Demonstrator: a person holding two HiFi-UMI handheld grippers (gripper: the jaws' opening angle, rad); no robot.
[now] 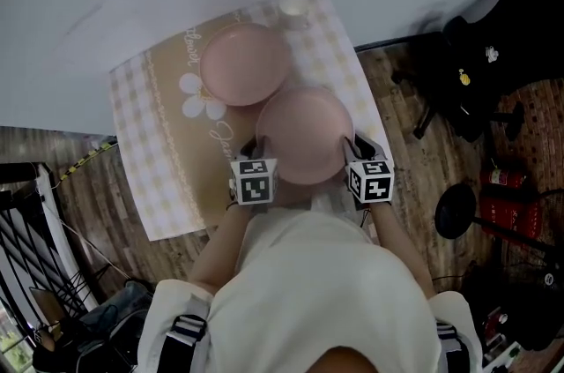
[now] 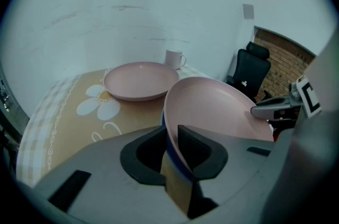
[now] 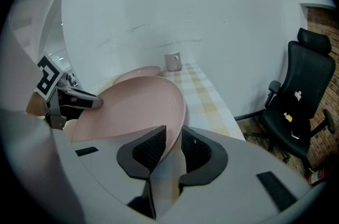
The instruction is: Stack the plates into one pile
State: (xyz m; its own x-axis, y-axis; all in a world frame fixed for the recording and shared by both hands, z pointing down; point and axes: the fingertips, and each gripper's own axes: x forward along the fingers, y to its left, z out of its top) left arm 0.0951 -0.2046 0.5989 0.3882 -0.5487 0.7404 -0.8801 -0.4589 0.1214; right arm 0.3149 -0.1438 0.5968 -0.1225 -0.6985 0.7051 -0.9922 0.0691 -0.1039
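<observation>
Checked beige cloth with a daisy print covers the tabletop. Two round, shallow, smooth pink plates: flat plate lies mid-cloth, and tilted plate is at the cloth's near edge, just beside it. Left tongs are clamped narrow on the tilted plate's rim. Right tongs straddle the opposite rim, slack. Small white mug stands at the far edge.

Dim, soft, even light; fisheye-warped, dark-vignetted edges.
</observation>
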